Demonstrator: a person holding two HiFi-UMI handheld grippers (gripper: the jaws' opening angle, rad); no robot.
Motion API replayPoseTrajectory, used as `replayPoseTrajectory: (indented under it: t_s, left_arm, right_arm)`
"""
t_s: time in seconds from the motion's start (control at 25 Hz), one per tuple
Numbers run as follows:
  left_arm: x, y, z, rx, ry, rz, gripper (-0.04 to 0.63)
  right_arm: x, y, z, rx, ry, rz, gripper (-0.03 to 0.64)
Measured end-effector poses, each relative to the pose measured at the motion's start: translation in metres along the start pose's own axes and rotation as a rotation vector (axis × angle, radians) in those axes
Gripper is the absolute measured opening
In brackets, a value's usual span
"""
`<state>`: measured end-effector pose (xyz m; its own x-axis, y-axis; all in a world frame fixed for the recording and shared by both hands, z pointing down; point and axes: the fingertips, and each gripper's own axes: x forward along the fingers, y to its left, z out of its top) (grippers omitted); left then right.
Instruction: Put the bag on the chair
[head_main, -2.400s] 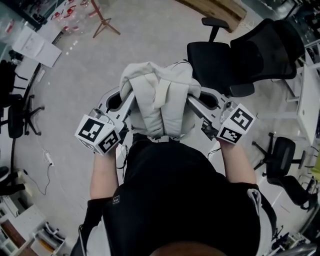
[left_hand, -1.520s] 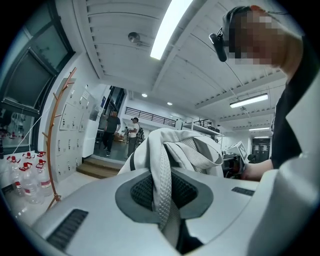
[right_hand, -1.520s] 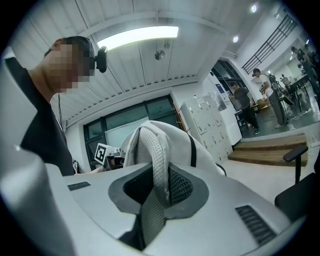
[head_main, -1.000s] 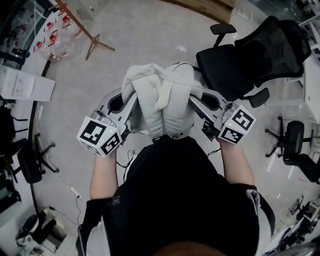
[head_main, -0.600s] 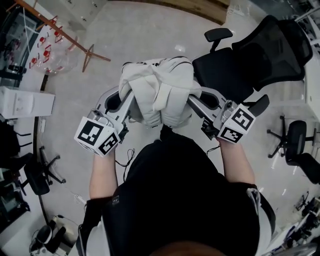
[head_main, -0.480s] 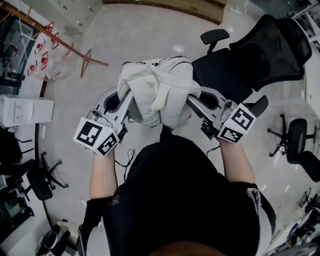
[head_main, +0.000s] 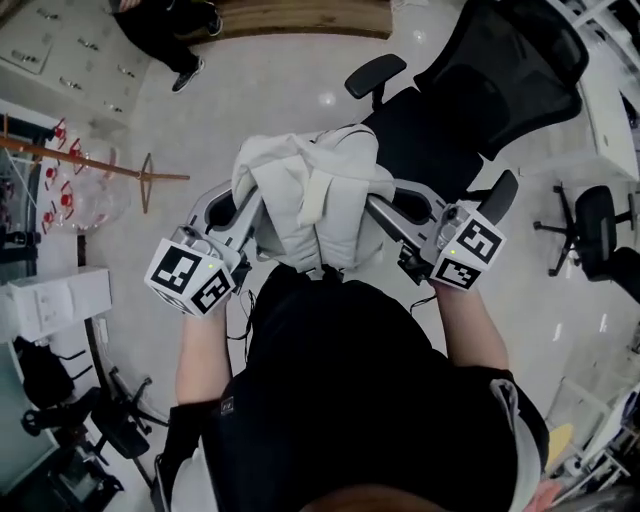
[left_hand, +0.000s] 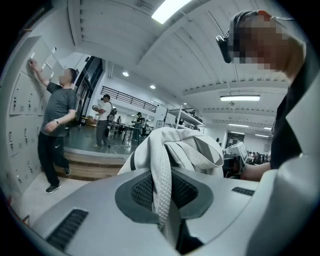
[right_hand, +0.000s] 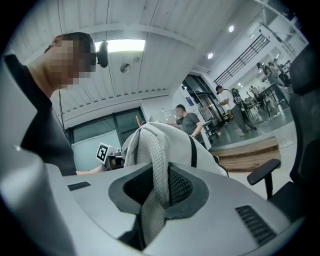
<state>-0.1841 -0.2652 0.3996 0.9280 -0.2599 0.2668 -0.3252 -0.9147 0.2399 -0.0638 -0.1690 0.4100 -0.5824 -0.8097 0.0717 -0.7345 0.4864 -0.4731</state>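
1. Far left, head view: a wooden coat rack (head_main: 140, 175) stands on the pale floor (head_main: 270, 90). A person (head_main: 165, 30) in dark clothes stands at the top edge. In the left gripper view that person (left_hand: 55, 130) reaches up to a wall of lockers.

2. Left gripper (head_main: 248, 200): I hold it out ahead of my torso, marker cube (head_main: 190, 277) toward me. In its own view the left gripper (left_hand: 165, 200) has its jaws closed almost fully, pinching a flat woven strap (left_hand: 162, 170) of the bag. The strap runs up from the jaws and over into the bag's body.

3. Bag (head_main: 320, 200): a light grey backpack, bunched and folded. It hangs in the air between the two grippers, straight in front of me and clear of the floor. It is not on the seat.

4. Right gripper (head_main: 385, 205): level with the left one, on the bag's other side. In its own view the right gripper (right_hand: 152, 200) has its jaws closed on a mesh-backed strap (right_hand: 157, 165), leaving only the gap the strap fills.

5. Chair (head_main: 440, 130): a black office chair just beyond the bag and to its right, seat facing me. One armrest (head_main: 375, 72) shows beside the bag's top; the right gripper view shows an armrest (right_hand: 262, 170) past the bag.
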Motion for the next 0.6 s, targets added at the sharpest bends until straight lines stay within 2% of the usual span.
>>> replayPoseTrajectory:
  t_s: [0.32,0.48,0.6]
  left_arm:
    - [0.106,0.022,0.02,0.019,0.043,-0.261,0.055]
    - [0.148,0.036,0.038,0.059,0.062,-0.415,0.055]
    - [0.169,0.052,0.051,0.093,0.068,-0.51,0.057]
  right_arm:
    - [-0.017,-0.065,0.03,-0.006,-0.087,-0.256,0.075]
    - [-0.015,-0.085,0.045,-0.006,-0.149,-0.407,0.075]
    - [-0.002,-0.094,0.052,-0.001,-0.187,-0.485,0.075]
